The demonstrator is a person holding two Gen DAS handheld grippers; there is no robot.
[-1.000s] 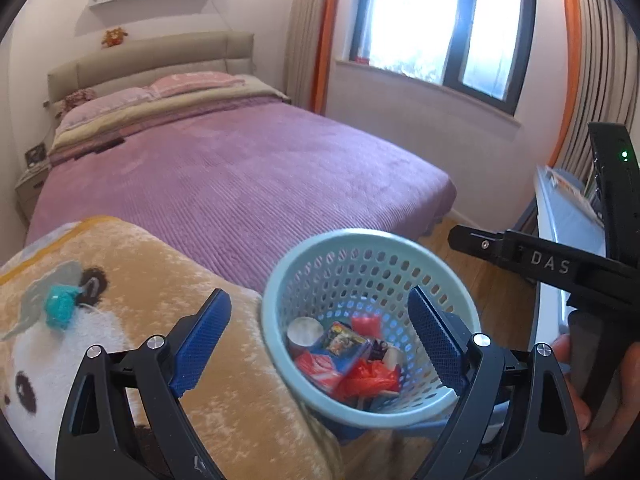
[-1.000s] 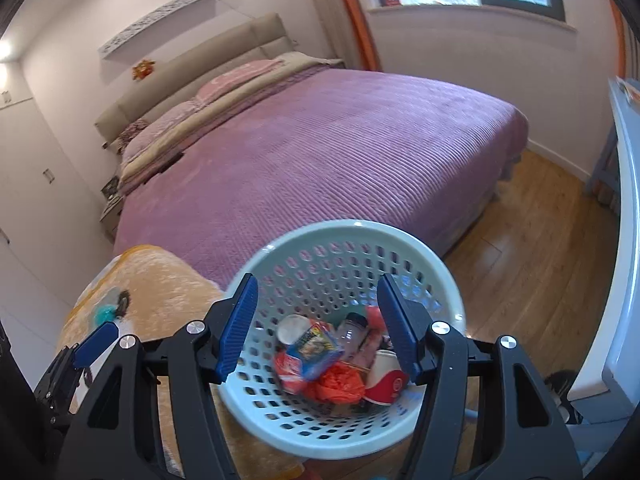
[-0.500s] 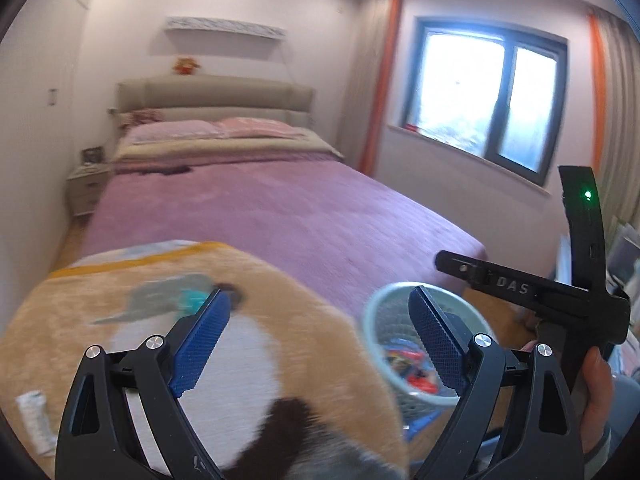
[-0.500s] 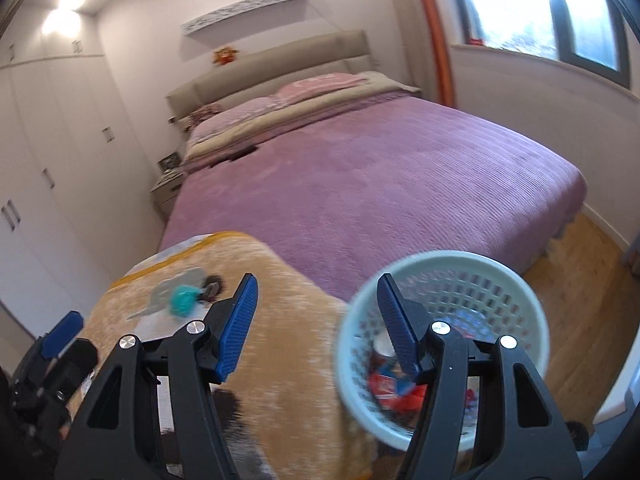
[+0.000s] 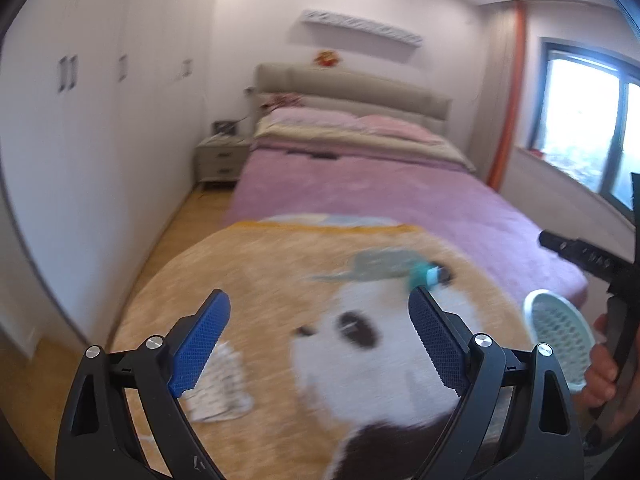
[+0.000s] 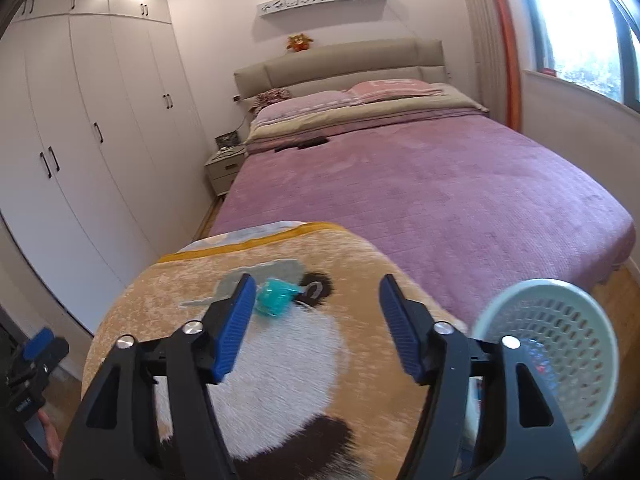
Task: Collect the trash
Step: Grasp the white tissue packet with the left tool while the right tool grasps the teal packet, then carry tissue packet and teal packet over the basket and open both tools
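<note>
The right gripper (image 6: 316, 322) hangs over the orange panda-print blanket (image 6: 280, 360) with its blue pads spread wide and nothing between them; a small teal piece of trash (image 6: 276, 296) lies on the blanket just beside the tip of its left-hand pad, slightly ahead of it. The left gripper (image 5: 320, 336) is likewise wide apart and holds nothing; in its blurred view the same teal piece of trash (image 5: 424, 276) sits just above the tip of its right-hand pad, and a crumpled white wrapper (image 5: 222, 384) lies on the blanket (image 5: 272, 280) low down, close beside and partly behind the left-hand pad.

A pale green perforated basket (image 6: 556, 344) stands off the blanket's right edge, near the right gripper's right-hand finger; through its wall something red and something clear show dimly (too blurred to name). From the left wrist only a slice of the basket (image 5: 560, 336) is seen, next to the hand (image 5: 604, 372) that grips the other tool.

Beyond the blanket stretches a bed with a purple cover (image 6: 440, 184) and pink pillows (image 6: 360, 96); a nightstand (image 6: 226, 168) stands at its head beside white wardrobes (image 6: 80, 140), and a window (image 6: 580, 32) is on the right; a dark flat object (image 6: 312, 143) lies near the pillows.
</note>
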